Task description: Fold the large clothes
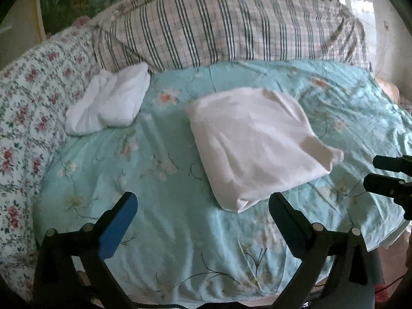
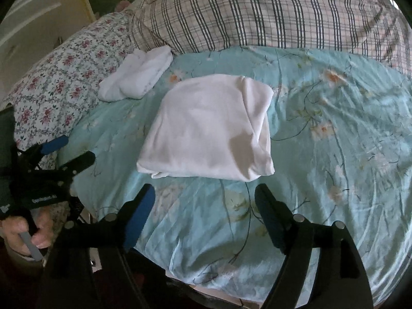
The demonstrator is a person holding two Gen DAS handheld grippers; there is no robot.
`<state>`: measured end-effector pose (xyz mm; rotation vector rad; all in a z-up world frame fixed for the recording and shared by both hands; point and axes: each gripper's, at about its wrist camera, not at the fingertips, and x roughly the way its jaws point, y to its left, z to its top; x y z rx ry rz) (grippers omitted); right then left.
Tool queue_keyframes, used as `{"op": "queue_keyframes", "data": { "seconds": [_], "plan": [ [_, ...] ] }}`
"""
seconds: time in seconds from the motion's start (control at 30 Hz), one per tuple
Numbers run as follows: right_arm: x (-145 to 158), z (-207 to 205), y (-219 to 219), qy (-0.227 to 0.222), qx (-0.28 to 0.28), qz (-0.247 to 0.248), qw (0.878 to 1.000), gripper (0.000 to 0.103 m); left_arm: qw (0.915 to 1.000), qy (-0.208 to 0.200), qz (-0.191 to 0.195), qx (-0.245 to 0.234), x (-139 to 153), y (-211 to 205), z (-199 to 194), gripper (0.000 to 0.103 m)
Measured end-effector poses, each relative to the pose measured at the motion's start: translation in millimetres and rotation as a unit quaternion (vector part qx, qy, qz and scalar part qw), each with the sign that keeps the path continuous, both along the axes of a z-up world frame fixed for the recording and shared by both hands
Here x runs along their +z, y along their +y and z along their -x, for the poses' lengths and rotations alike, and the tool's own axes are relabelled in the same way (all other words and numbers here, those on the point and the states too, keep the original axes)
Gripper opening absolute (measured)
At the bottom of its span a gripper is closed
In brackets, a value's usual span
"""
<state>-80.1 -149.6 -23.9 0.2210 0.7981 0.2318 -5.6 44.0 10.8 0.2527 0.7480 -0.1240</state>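
A bed covered by a pale turquoise floral bedspread (image 2: 322, 154) fills both views. Along its far edge lies a large plaid striped pillow (image 2: 270, 13), and along its left side a white quilt with small red flowers (image 1: 28, 108). In the middle of the bedspread rests a folded white garment (image 2: 208, 128), a neat, roughly square bundle lying flat and untouched. Farther back to the left, against the flowered quilt and the plaid pillow, sits a smaller white folded cloth (image 1: 110, 103).

The right gripper (image 2: 204, 198) hovers just in front of the folded garment's near edge, its two fingers (image 2: 140, 213) spread wide and grasping nothing. The left gripper (image 1: 203, 203) hovers over the near part of the bedspread, beside the garment's near corner, its blue-padded fingers (image 1: 118, 226) likewise released and apart. In the right wrist view, the person's left hand (image 2: 25, 234) grips the left gripper's handle at the lower left.
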Motion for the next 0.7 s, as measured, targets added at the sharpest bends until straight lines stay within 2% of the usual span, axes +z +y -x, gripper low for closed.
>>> {"op": "queue_keyframes", "data": {
  "seconds": [0.2, 0.37, 0.7],
  "plan": [
    [-22.7, -17.6, 1.1, 0.032, 0.001, -0.011, 0.999, 0.080, 0.9991, 0.037, 0.004, 0.019, -25.1, 4.9, -25.3, 0.102],
    [-35.6, -34.8, -2.3, 0.053, 0.003, -0.018, 0.998, 0.080, 0.9984, 0.051, 0.009, 0.025, -37.6, 11.7, -44.9, 0.102],
    [-29.8, -74.0, -12.6, 0.059, 0.006, -0.015, 0.998, 0.080, 0.9970, 0.068, 0.016, 0.031, -40.5, 9.9, -68.9, 0.102]
  ]
}}
